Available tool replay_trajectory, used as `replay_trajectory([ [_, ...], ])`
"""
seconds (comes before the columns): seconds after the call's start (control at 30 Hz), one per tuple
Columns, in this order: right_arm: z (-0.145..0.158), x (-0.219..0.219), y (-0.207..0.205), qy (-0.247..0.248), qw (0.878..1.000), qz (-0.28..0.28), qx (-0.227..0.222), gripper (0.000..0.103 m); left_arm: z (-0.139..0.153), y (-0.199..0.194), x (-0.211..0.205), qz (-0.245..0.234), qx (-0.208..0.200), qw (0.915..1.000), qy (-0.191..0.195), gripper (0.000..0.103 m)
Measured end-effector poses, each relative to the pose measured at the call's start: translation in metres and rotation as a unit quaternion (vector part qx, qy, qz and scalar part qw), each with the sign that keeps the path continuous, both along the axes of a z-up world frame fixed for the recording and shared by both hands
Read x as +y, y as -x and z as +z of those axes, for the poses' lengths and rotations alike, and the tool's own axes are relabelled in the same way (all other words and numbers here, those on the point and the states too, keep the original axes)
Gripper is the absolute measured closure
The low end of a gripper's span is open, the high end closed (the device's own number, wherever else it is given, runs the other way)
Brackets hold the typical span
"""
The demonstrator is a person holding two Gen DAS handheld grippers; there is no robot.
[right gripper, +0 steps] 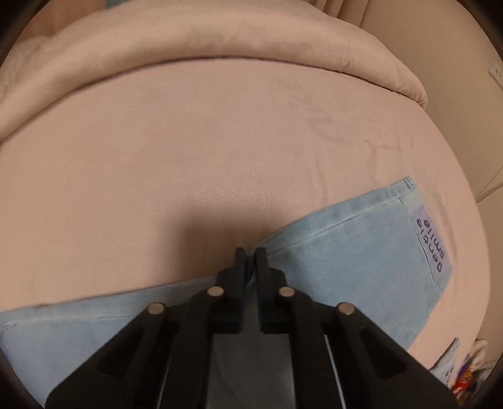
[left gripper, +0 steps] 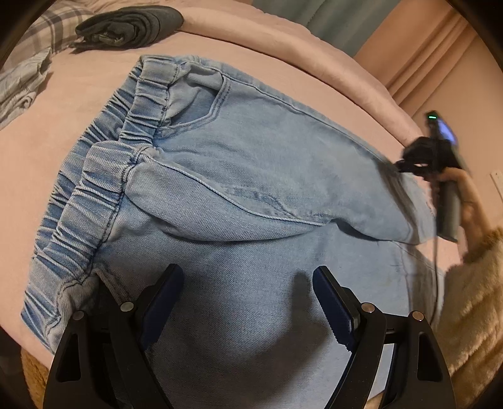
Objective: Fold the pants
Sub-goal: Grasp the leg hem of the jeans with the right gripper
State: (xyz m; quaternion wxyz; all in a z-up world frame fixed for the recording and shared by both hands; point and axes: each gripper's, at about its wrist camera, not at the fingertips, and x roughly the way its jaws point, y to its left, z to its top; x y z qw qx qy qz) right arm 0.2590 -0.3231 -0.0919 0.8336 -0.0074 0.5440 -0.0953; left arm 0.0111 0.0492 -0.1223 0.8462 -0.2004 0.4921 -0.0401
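Light blue denim pants (left gripper: pixel 239 176) lie on a pink bed (left gripper: pixel 78 103), elastic waistband at the left, legs running right. My left gripper (left gripper: pixel 248 277) is open, its jaws wide apart just above the seat of the pants, holding nothing. In the right wrist view a pants leg (right gripper: pixel 345 251) with a "gentle smile" label (right gripper: pixel 429 245) lies on the bed (right gripper: pixel 188 141). My right gripper (right gripper: pixel 251 253) is shut at the leg's upper edge; whether it pinches fabric I cannot tell. The right gripper also shows in the left wrist view (left gripper: pixel 405 165) at the far edge of the leg.
A folded dark grey garment (left gripper: pixel 132 25) and a plaid cloth (left gripper: pixel 25 78) lie at the bed's far left. A rolled pink blanket (right gripper: pixel 220 41) runs along the far edge. Curtains (left gripper: pixel 433 47) hang beyond. A fuzzy cream sleeve (left gripper: pixel 474 299) is at the right.
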Motion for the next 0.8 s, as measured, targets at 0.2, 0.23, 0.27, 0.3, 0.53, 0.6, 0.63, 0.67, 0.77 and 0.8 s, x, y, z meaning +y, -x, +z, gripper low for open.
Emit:
replay_trajectory([
  [0.2,0.062,-0.019,0.074,-0.130,0.986,0.020,-0.098,0.099,0.014,0.012,0.005,0.024,-0.007,0.9986,0.046,0.020],
  [0.23,0.074,-0.031,0.098,-0.167,0.979,0.022,-0.116,0.099,0.019,0.015,0.005,0.023,-0.010,0.9975,0.067,0.020],
  [0.27,0.079,-0.035,0.116,-0.186,0.974,0.023,-0.126,0.099,0.024,0.017,0.006,0.022,-0.016,0.9966,0.077,0.020],
  [0.3,0.082,-0.035,0.131,-0.196,0.971,0.024,-0.135,0.101,0.033,0.020,0.007,0.024,-0.031,0.9956,0.085,0.020],
  [0.53,0.058,-0.057,0.222,-0.166,0.977,-0.008,-0.136,0.102,0.071,-0.004,0.014,0.031,-0.094,0.9915,0.084,0.020],
  [0.6,0.041,-0.077,0.212,-0.165,0.979,-0.025,-0.117,0.100,0.065,-0.027,0.018,0.036,-0.067,0.9897,0.121,0.020],
  [0.63,0.037,-0.086,0.215,-0.172,0.978,-0.035,-0.113,0.098,0.063,-0.036,0.020,0.038,-0.059,0.9881,0.137,0.020],
  [0.67,0.035,-0.095,0.217,-0.182,0.976,-0.041,-0.110,0.097,0.063,-0.047,0.021,0.045,-0.052,0.9874,0.142,0.020],
  [0.77,0.037,-0.109,0.210,-0.204,0.972,-0.059,-0.098,0.093,0.070,-0.066,0.020,0.056,-0.049,0.9898,0.122,0.020],
  [0.8,0.040,-0.111,0.209,-0.206,0.971,-0.067,-0.099,0.083,0.073,-0.068,0.018,0.057,-0.054,0.9897,0.119,0.020],
])
